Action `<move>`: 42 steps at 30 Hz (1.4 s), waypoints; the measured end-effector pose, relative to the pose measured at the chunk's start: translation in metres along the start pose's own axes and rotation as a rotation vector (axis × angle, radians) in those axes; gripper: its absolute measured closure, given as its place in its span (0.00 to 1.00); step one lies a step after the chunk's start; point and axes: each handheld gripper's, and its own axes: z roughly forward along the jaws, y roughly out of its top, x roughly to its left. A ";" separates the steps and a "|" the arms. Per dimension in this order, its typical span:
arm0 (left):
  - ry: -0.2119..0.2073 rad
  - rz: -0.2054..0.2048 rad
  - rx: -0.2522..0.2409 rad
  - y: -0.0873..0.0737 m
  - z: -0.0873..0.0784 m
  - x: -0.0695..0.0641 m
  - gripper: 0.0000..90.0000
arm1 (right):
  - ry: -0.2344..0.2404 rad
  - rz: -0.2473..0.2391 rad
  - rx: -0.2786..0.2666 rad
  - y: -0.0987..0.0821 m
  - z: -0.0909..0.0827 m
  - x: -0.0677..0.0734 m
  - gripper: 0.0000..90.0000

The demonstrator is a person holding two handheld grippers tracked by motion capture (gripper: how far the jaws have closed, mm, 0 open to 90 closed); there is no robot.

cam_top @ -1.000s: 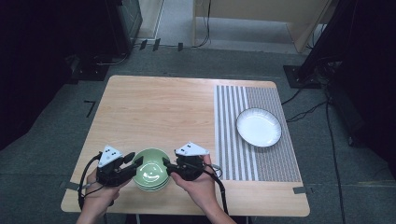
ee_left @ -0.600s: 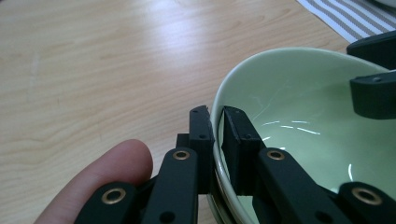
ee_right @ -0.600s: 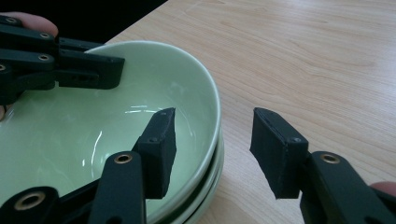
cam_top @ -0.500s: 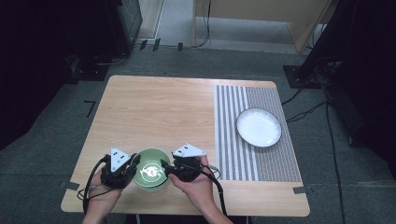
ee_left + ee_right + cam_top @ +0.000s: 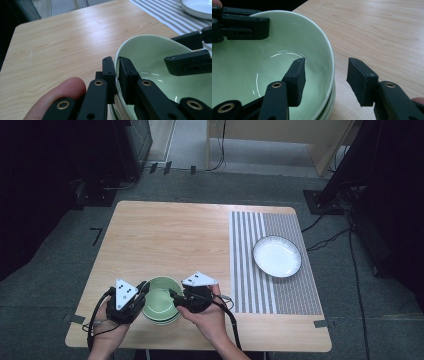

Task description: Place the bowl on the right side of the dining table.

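We see a stack of pale green bowls (image 5: 161,301) near the front edge of the wooden table (image 5: 165,240), a bit left of centre, w/ a gripper at each side.

Left gripper (image 5: 116,75): its jaws have just been closing, and now they're pressed together on the rim of the top bowl (image 5: 152,65), one jaw outside the wall, the other inside. In the left gripper view the rim runs up btwn the two black jaws, which touch it on both sides. A fingertip (image 5: 57,96) of the person's hand shows at the lower left of that view. In the high view the left gripper (image 5: 140,295) sits at the stack's left side.

Right gripper (image 5: 325,77): jaws spread, straddling the right rim of the stack. One jaw hangs inside the top bowl (image 5: 272,57), the other outside over the wood; we see a gap btwn each jaw and the bowl wall, so no pinch there. In the high view the right gripper (image 5: 176,298) is at the stack's right side.

Under the top bowl, the right gripper view shows at least one more rim, so the bowls are nested.

Farther right, a striped placemat (image 5: 272,265) covers the table's right part, and a white plate (image 5: 277,256) lies on it, well apart from the bowls.
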 end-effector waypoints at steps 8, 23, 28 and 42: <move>0.029 -0.001 -0.107 0.003 -0.010 -0.002 0.93 | 0.012 0.015 -0.002 0.007 0.003 0.004 0.64; 0.001 -0.036 -0.228 0.005 -0.018 -0.008 0.90 | -0.009 0.029 -0.104 0.015 -0.007 -0.002 0.94; -0.091 -0.094 -0.273 0.008 -0.023 -0.003 0.56 | -0.066 -0.014 -0.158 0.016 -0.016 -0.001 0.94; -0.212 -0.174 -0.267 0.011 -0.023 0.010 0.00 | -0.116 0.000 -0.195 0.019 -0.038 -0.023 0.94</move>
